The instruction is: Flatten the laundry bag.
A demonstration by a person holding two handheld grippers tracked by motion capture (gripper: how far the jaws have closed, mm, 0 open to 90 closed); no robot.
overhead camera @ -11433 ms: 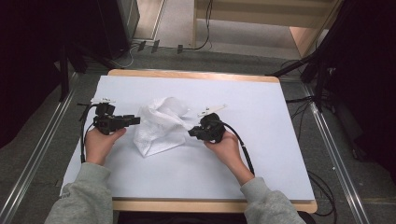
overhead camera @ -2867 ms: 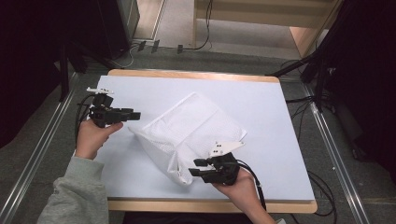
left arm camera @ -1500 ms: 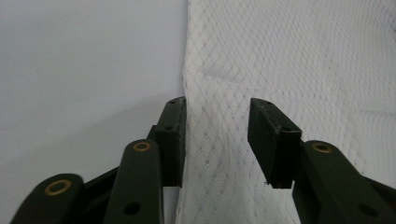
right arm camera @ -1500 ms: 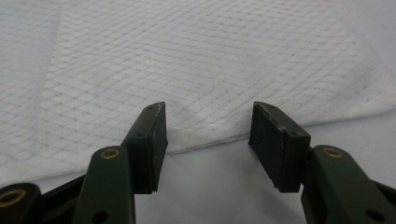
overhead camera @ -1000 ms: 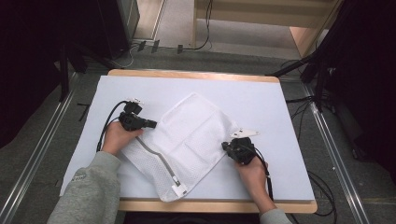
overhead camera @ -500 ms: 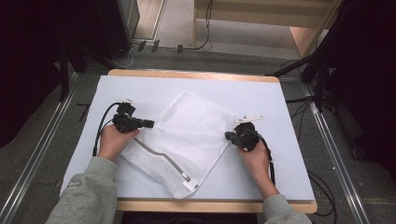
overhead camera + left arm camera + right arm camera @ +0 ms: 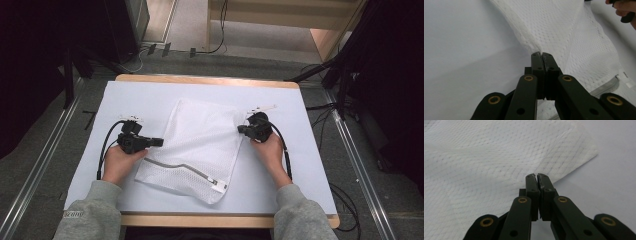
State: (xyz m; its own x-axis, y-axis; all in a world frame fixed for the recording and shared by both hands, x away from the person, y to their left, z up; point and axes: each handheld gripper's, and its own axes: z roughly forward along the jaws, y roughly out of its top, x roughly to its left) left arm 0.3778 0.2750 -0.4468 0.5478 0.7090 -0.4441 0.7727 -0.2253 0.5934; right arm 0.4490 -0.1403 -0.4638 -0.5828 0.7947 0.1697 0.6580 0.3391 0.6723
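Note:
A white mesh bag [image 7: 200, 142] lies spread flat in the middle of the table, its grey zipper [image 7: 182, 169] running along the near end. My left gripper [image 7: 161, 142] is shut on the bag's left edge; in the left gripper view the closed jaws [image 7: 541, 54] pinch the seam of the mesh bag [image 7: 564, 32]. My right gripper [image 7: 240, 130] is shut on the right edge, and the right gripper view shows its jaws [image 7: 536, 176] closed at the border of the mesh bag [image 7: 486, 157]. The other hand [image 7: 624, 10] appears far off in the left gripper view.
The table [image 7: 140, 97] has a white cover and a wooden rim [image 7: 205, 80]. Black cables trail from both grippers along the forearms. Metal rails [image 7: 42, 172] run on the floor at both sides, with dark equipment and cords beyond the far edge.
The right gripper has moved away from the person with the bag's right edge. The left gripper shifted slightly nearer. The bag has turned and now lies stretched flatter between them.

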